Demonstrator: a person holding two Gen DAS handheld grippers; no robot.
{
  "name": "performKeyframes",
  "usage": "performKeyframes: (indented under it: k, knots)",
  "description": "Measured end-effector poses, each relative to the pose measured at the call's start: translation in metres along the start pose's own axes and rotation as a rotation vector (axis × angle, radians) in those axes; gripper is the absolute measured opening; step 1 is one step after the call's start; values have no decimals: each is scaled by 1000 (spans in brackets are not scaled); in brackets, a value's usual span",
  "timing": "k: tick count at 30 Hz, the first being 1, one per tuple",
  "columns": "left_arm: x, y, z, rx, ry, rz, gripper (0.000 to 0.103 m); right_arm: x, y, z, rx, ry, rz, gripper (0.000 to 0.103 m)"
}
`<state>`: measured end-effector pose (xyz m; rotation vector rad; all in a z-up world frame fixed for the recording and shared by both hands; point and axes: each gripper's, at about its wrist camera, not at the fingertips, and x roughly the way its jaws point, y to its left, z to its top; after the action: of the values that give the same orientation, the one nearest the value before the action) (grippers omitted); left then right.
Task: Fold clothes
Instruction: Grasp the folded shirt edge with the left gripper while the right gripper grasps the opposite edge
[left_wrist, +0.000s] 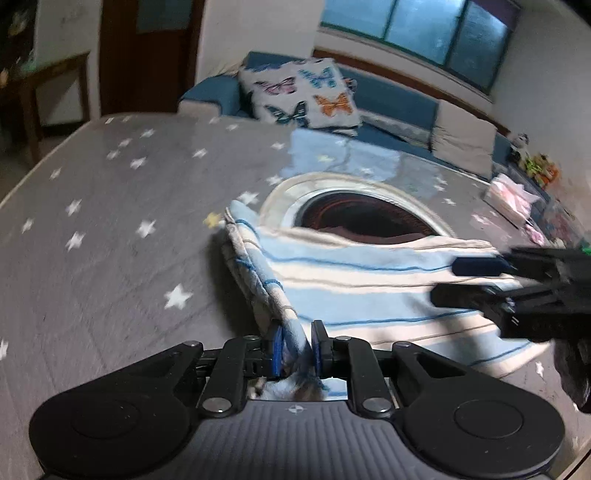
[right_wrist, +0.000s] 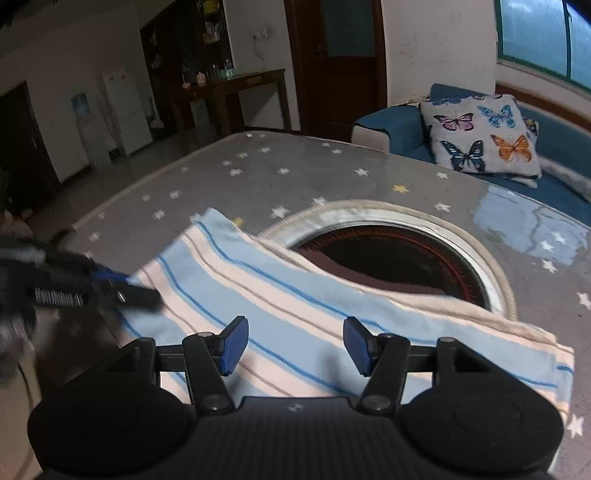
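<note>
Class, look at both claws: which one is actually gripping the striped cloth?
The left claw: its blue pads pinch a fold of the striped cloth. The right claw stands open above it.

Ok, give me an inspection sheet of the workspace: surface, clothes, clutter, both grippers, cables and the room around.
Surface: grey star-print table cover with a round opening showing a dark red-ringed inside.
Job's things: striped blue and cream garment lying partly over the opening.
Clutter: pink packet at the table's far edge.
Grippers: left gripper shut on the garment's edge; right gripper open, above the garment.
Cables: nothing seen.
Surroundings: blue sofa, butterfly cushion, dark wooden door, window.
</note>
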<state>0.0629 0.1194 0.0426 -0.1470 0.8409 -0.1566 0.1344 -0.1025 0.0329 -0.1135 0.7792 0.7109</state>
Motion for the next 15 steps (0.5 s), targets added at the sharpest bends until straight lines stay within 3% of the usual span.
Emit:
performKeyframes:
  k: [8, 15]
  knots:
    - [9, -37, 1, 81, -6, -39, 18, 15, 6, 40, 92, 26, 158, 58]
    - [14, -46, -4, 96, -2, -62, 18, 54, 17, 51, 103, 105, 218, 58]
